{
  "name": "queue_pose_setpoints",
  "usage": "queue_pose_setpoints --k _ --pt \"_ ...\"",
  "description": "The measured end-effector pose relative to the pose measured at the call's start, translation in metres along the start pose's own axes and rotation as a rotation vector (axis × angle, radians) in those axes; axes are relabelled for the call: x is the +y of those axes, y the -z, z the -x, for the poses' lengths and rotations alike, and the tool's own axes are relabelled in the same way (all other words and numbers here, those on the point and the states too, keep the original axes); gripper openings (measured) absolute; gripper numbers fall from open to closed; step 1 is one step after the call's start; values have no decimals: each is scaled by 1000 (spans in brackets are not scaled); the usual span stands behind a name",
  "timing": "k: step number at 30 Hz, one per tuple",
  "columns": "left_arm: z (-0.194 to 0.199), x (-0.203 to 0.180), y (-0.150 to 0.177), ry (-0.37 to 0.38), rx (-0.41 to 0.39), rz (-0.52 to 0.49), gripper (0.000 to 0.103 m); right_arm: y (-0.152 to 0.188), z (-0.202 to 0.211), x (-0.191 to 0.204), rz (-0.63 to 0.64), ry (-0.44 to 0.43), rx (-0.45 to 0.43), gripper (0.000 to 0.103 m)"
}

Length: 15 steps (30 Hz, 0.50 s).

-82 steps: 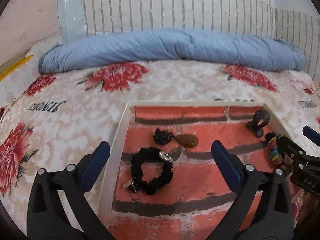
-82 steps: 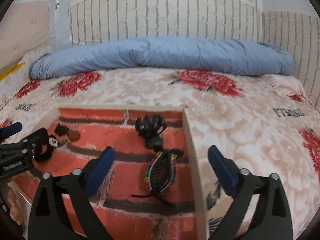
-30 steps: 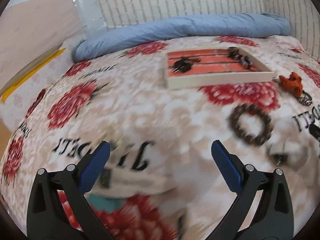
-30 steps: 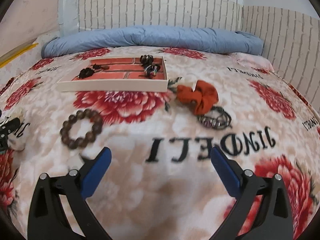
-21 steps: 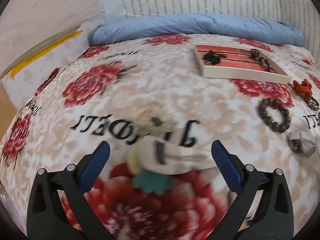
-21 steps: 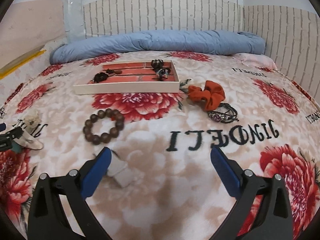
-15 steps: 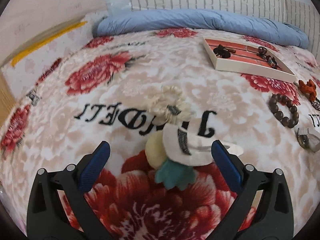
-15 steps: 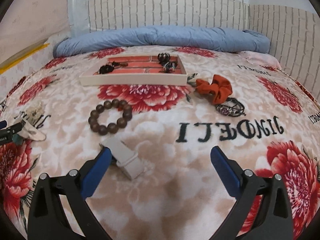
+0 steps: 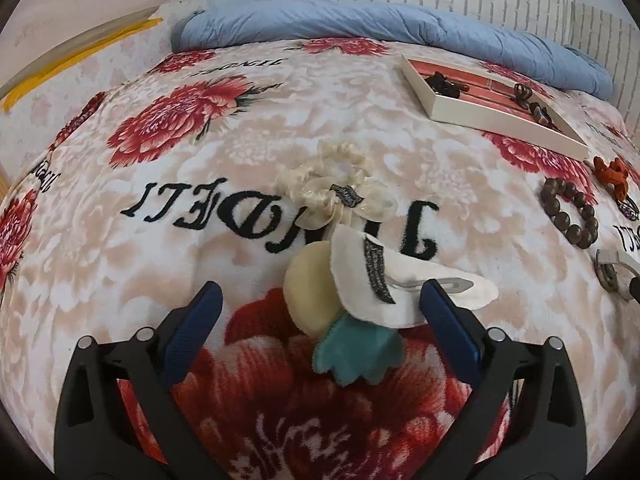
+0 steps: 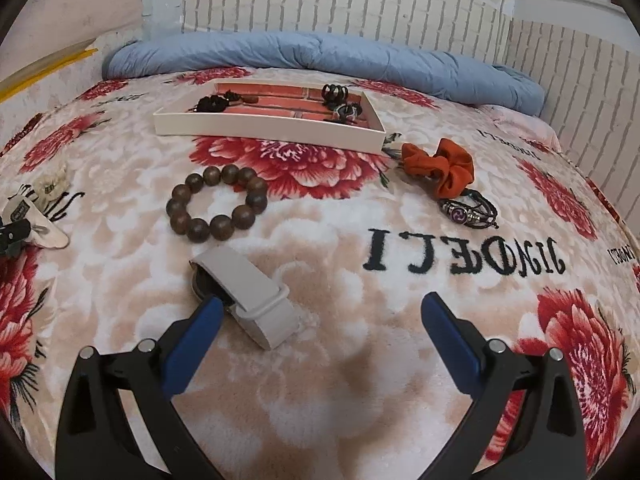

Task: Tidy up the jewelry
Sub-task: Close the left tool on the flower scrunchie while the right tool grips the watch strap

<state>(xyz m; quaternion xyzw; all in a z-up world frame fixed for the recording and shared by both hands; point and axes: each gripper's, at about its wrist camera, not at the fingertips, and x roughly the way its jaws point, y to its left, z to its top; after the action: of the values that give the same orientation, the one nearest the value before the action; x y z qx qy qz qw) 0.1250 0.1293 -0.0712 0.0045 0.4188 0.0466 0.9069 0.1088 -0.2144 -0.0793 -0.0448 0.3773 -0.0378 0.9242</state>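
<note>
With both tongs apart, straddle felt hair clip [image 9: 372,280] using left gripper [image 9: 318,312]; lower squarely before clamping; right gripper [image 10: 320,322] idle.

Bed covered by a floral blanket [image 10: 320,380]; blue bolster [image 10: 320,54] laid along its head; white brick-patterned wall [image 10: 340,4] seen behind.

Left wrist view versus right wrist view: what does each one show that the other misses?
Only the left wrist view shows the teal felt leaf and pale yellow felt disc of the white felt hair clip. Only the right shows the grey watch strap fully and the dark braided bracelet clearly. Both show the white jewelry tray, brown wooden bead bracelet and orange scrunchie.
</note>
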Motion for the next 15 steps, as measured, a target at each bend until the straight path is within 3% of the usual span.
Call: queue_pose_setpoints --k 4,9,11,15 --pt "-1 -1 -1 21 1 -6 88 -1 -2 -1 -8 5 3 93" --pt "-4 -2 -4 69 7 -10 70 -3 -10 1 -2 -2 38 66" --pt "-4 -4 -5 82 7 -14 59 -4 -12 3 3 -4 45 60" --pt "-4 -4 -5 90 8 -11 57 -4 -15 5 9 -13 58 40"
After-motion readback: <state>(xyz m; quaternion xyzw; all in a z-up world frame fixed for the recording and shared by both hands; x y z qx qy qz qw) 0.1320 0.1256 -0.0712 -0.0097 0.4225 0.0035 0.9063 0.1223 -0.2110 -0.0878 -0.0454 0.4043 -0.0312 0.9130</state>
